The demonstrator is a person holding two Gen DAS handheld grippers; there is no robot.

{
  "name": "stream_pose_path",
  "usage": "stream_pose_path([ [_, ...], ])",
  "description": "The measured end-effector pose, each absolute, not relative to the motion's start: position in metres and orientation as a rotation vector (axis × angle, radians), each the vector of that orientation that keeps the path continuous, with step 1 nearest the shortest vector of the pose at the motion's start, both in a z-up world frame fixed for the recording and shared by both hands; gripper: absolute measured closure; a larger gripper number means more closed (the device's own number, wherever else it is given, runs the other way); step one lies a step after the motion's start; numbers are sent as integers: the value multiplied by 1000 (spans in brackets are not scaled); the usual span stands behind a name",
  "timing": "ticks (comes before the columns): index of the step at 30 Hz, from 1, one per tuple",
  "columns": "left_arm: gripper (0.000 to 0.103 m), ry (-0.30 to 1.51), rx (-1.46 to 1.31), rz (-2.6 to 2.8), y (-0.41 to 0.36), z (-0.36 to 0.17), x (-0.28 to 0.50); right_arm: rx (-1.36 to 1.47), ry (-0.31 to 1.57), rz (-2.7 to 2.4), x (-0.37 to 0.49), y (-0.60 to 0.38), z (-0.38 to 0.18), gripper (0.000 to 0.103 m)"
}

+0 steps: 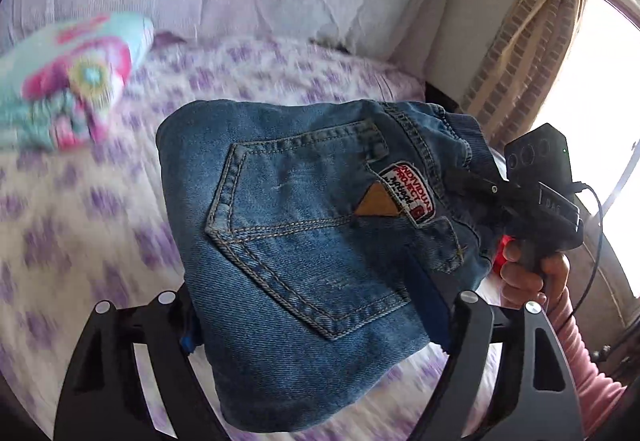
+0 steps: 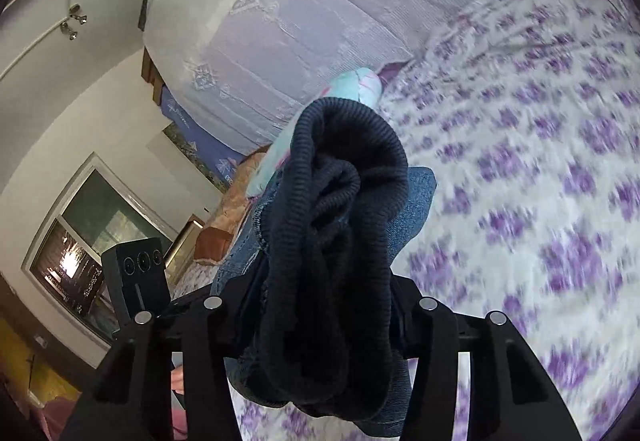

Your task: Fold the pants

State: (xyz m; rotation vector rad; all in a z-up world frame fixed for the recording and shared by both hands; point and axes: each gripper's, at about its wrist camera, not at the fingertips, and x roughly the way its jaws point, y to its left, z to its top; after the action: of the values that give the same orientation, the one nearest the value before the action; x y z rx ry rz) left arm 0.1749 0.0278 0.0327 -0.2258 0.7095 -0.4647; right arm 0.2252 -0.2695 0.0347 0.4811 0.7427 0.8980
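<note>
The jeans (image 1: 304,241), already a compact folded bundle, hang in the air above the bed (image 1: 80,225), carried between both tongs. Their long axis runs from the left gripper (image 1: 320,325), clamped on the pocket end, across to the right gripper (image 2: 320,325), which pinches the ribbed dark waistband (image 2: 340,201). A floral pillow (image 1: 68,81) lies beyond the jeans, toward the headboard. Neither hand is nearer; lowering must be shared evenly.

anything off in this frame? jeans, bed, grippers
Nothing damaged or spilled. The folded jeans hang off the bed, gripped between both grippers; the ribbed waistband is bunched in the right gripper. Background is motion-blurred.
</note>
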Motion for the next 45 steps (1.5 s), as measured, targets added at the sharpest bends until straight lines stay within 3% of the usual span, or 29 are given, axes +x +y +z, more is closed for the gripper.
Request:
stream_pose_path([
  [5,23,726,-243,-431,79,3,263,486,759,918,322,-222,15,51],
  [10,18,911,-352,-347,124,-89,319,504,919,757,387,-193,-89,45],
  [11,19,893,-380,-358,130,-83,317,567,890,796,387,-200,-94,41],
  [12,12,883,-346,-342,129,-73,314,583,893,805,385,-205,-88,36],
  [14,5,810,-227,-261,126,-55,300,572,885,757,374,-212,-74,14],
  [19,5,814,-137,-111,117,-34,275,457,838,642,306,-220,-39,4],
  [28,5,743,-59,-58,70,-9,180,216,644,466,168,-208,-28,3],
  [36,5,677,-30,28,54,-31,123,45,565,374,130,-177,-35,4],
  [45,5,671,-51,3,58,-42,119,-51,534,330,114,-163,-39,4],
])
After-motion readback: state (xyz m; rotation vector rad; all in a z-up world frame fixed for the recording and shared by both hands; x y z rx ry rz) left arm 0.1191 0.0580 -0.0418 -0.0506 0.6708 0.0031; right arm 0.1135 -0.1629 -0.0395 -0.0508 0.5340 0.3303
